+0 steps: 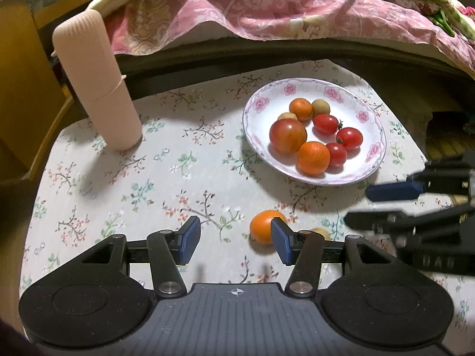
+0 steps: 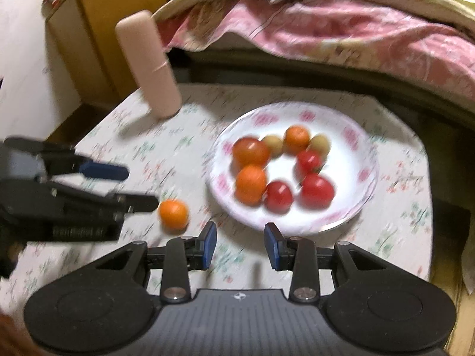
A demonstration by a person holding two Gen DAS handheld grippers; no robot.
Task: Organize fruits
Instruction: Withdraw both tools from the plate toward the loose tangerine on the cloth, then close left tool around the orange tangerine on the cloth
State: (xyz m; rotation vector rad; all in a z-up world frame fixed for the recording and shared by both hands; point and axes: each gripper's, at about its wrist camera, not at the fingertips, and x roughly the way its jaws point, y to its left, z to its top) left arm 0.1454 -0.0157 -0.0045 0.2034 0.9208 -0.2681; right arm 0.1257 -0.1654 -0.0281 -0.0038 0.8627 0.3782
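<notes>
Lying just beside the spread, empty left gripper point(image 1: 234, 241): a loose orange point(image 1: 262, 227).

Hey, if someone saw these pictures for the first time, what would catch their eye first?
Probably the flowered plate at the table's far right, piled with oranges, red tomatoes and small tan fruits. Next, the lone orange on the tablecloth in front of the plate, just beyond the open left hand-held gripper. A tall pink case stands upright at the far left.
</notes>
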